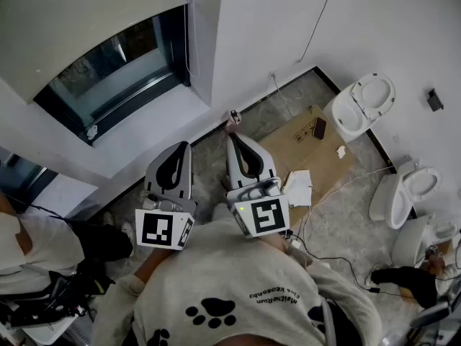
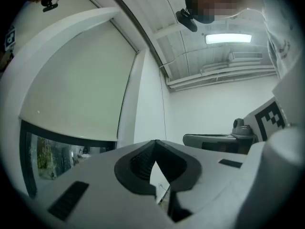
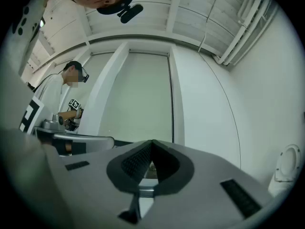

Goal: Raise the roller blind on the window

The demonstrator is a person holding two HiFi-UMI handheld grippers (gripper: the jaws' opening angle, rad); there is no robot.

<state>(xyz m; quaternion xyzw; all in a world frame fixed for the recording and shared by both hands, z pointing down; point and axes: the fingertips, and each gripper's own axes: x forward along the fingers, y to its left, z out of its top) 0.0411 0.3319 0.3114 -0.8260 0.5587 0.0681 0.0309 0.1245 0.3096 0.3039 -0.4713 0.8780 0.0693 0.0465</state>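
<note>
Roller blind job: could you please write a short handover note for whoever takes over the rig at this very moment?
Left gripper: shut, nothing between the jaws, pointing toward the window wall.
Right gripper: shut, empty, close beside the left one.
Roller blind: down over most of the window; only a strip of glass shows under its bottom edge. Neither gripper touches it.
Done: nothing on the blind yet.
Left: find the blind's pull (I cannot pick it out for certain here), grip it and raise the blind.
</note>
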